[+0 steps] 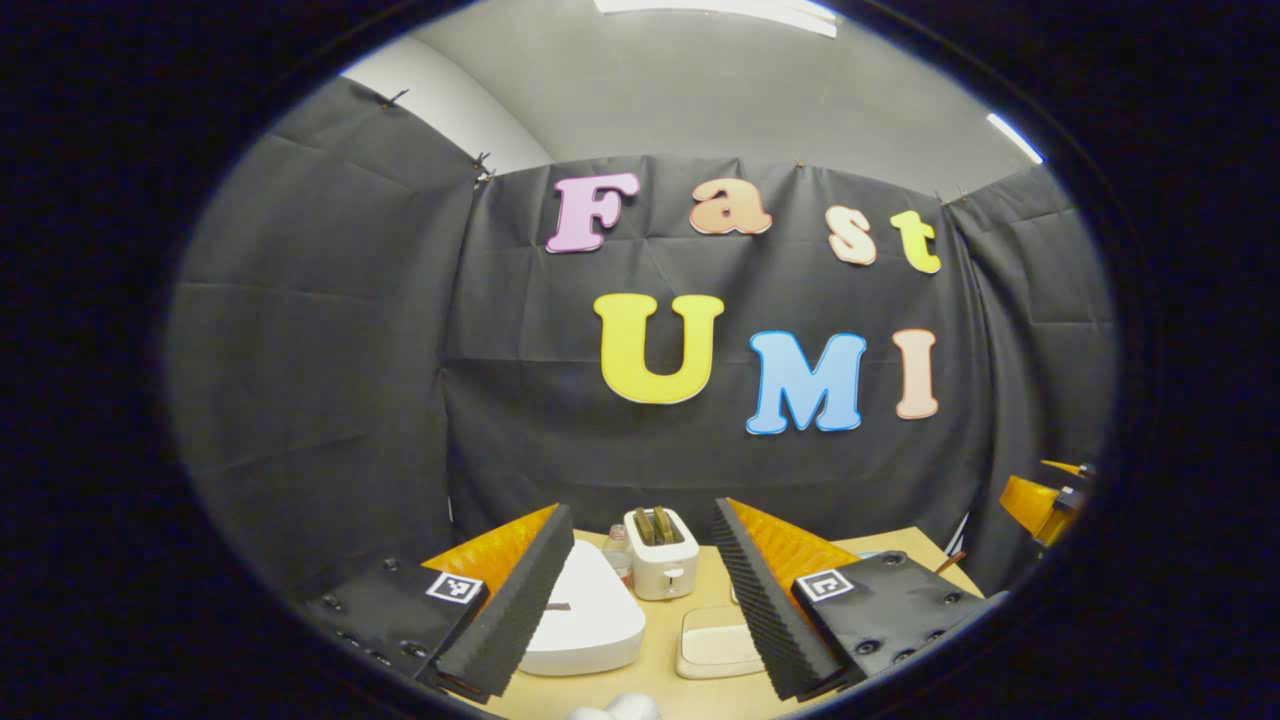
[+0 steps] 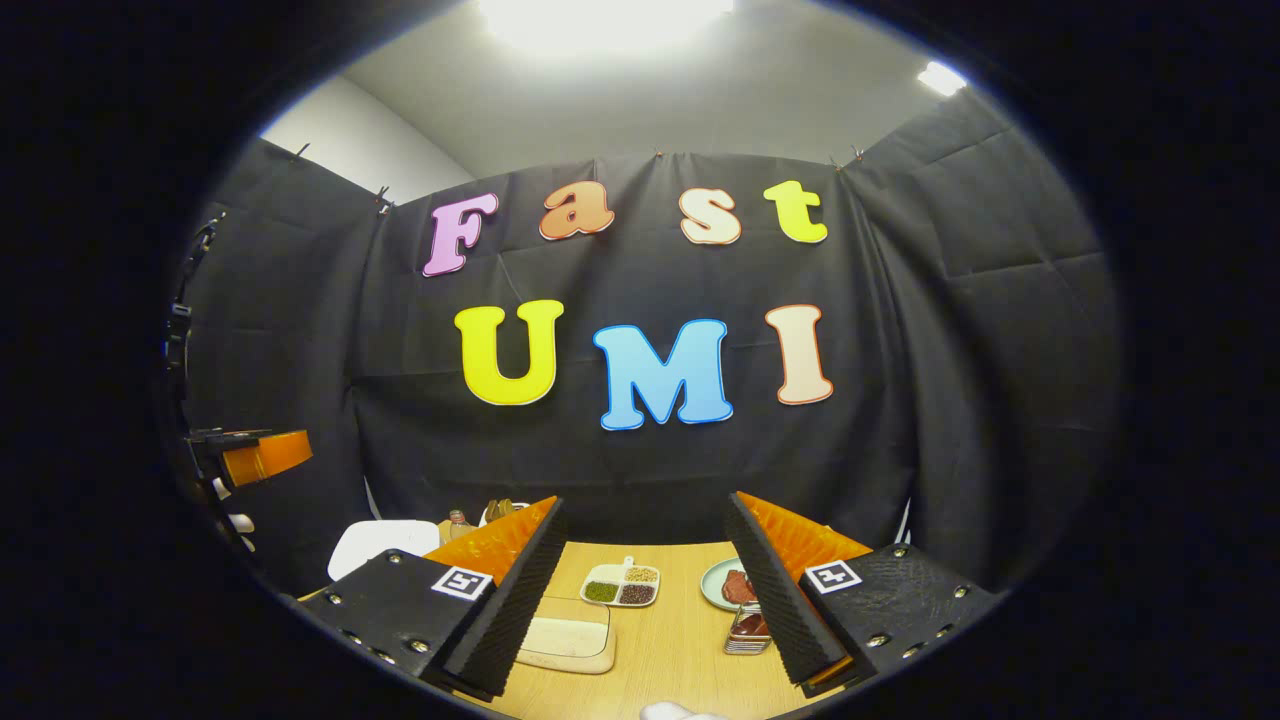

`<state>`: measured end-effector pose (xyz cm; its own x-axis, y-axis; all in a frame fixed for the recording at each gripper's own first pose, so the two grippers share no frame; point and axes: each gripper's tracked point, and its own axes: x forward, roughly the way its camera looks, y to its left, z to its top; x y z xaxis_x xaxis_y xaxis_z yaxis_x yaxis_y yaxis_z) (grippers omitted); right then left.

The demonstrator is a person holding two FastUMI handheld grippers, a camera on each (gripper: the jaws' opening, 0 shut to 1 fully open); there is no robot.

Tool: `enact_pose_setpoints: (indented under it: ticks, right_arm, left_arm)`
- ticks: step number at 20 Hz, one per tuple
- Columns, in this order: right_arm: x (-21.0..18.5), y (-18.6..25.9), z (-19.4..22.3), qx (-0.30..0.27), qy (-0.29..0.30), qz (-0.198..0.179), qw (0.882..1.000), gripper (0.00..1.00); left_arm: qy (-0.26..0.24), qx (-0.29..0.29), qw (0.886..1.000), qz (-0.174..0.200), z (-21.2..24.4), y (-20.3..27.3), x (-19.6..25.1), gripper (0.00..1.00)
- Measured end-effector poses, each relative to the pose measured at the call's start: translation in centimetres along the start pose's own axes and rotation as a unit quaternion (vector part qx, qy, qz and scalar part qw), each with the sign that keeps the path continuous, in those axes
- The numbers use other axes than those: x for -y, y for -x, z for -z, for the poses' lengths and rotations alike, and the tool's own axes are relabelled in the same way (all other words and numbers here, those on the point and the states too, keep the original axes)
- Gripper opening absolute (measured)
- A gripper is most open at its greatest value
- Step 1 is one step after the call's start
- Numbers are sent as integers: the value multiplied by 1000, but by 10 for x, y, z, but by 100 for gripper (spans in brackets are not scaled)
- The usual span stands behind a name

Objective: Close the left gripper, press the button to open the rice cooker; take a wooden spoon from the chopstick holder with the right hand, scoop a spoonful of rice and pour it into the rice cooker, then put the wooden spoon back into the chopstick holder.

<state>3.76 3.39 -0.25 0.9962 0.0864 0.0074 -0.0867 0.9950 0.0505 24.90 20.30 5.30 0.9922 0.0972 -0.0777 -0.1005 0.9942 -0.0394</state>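
Note:
The white rice cooker sits with its lid down on the wooden table, just behind my left finger in the left gripper view. My left gripper hangs above the near table edge, open and holding nothing. In the right gripper view the rice cooker appears at the left, and my right gripper is open and holds nothing over the table. A divided dish of grains lies ahead of it. Each gripper appears at the edge of the other's view, the right gripper and the left gripper.
A white toaster and a small bottle stand behind the cooker. A pale cutting board lies mid-table, the same board being in the right gripper view. A plate of meat and a small metal rack sit to the right.

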Motion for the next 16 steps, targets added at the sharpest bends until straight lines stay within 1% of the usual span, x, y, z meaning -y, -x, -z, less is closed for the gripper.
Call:
enact_pose_setpoints:
  ticks: [3, 6, 8, 11, 16]
  right_arm:
    - [-3, 2, -6, 5, 2, 2, 1000, 98]
    - [-3, 4, -7, 7, 10, 6, 1000, 98]
    - [-2, 5, -5, 4, 10, 9, 1000, 98]
    - [-2, 7, -7, 4, 5, 10, 1000, 98]
    - [-1, 8, -13, 9, 6, 15, 1000, 98]
  left_arm:
    - [-14, 14, 1000, 13, -2, -1, 6, 98]
    - [-6, 10, 1000, 22, -1, 14, 17, 97]
    - [6, 6, 1000, 28, -2, 19, 21, 99]
    - [-3, 12, 1000, 23, -8, 19, 16, 98]
    - [-6, 4, 1000, 21, 0, 19, 15, 98]
